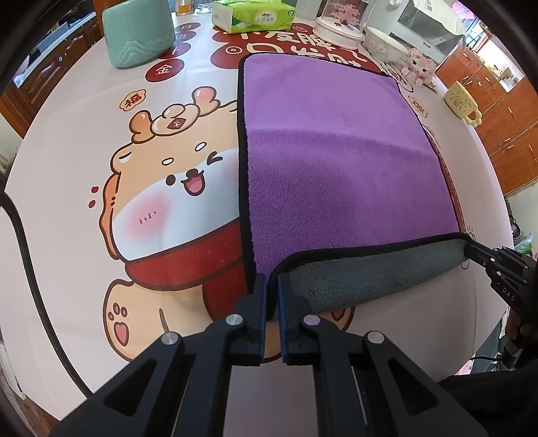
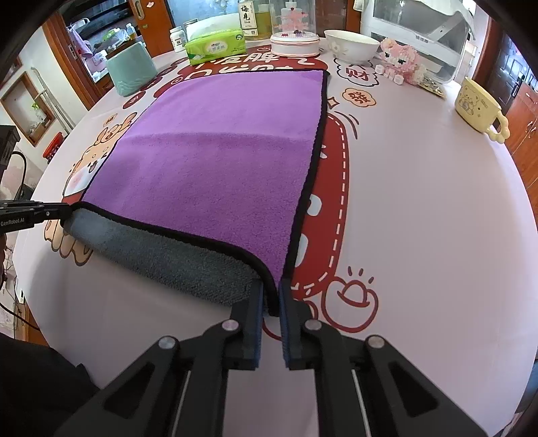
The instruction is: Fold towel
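The left gripper [image 1: 273, 302] is seen clamped on the near left corner of the towel [image 1: 329, 161], at 6 o'clock in the left wrist view; the right gripper [image 2: 270, 302] is likewise clamped on the near right corner, at 6 o'clock in its own view. The near hem is held raised between the two corners, so that the grey underside is exposed, while the purple face lies flat on the printed tablecloth [image 2: 420, 201] toward 12 o'clock. The step in hand is judged to be the first fold: the near edge is lifted and not yet laid over. The next move is judged to call for both corners to be carried together toward the far hem, kept level and taut, and released only once the edges are matched.

Writing is legible on the tools: "GenRobot.AI" at 9 o'clock in the right wrist view, "DAS" at 3 o'clock in the left. Farther off, Chinese characters are printed on the tablecloth, including 福, 金 and 财. At the far rim, a bottle [image 2: 249, 16] labelled 梅见 is seen beside a green tissue pack [image 2: 215, 45], whose print is too small to be read.
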Demonstrator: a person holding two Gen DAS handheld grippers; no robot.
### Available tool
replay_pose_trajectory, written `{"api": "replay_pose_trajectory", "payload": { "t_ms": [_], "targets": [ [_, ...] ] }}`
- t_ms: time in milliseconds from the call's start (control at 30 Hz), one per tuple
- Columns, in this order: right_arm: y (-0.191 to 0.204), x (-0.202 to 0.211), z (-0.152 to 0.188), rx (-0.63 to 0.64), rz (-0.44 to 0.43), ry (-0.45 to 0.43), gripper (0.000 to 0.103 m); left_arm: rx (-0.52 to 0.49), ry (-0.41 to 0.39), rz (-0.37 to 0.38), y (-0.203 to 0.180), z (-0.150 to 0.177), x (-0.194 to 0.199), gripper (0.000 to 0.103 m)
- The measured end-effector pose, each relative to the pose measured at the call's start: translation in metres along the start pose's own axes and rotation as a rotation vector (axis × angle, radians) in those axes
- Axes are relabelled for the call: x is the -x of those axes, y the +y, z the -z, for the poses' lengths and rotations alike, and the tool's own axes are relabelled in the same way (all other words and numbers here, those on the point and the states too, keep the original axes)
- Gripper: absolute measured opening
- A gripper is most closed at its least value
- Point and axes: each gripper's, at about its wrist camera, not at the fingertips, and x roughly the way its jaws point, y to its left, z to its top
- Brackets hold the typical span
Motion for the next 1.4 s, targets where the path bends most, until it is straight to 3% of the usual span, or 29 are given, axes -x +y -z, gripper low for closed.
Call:
{"api": "replay_pose_trajectory", "payload": {
  "t_ms": [467,767,1067,1400],
  "targets": [
    [0.002,0.012,-0.005,0.005,0.005,-0.046,0.005,-0.008,-0.041,-0.001,-0.001,0.000,0.017,0.004],
    [0.005,0.028,-0.021,0.003,0.033,-0.085,0.005,-0.024,-0.100,-0.001,-0.005,-0.018,0.042,0.003],
    [0.008,0.051,-0.053,0.010,0.087,-0.157,0.005,-0.075,-0.197,-0.014,-0.014,-0.059,0.076,0.003],
    [0.003,0.071,-0.112,0.026,0.148,-0.261,0.005,-0.126,-0.294,-0.022,-0.022,-0.122,0.098,0.003]
  ]
}}
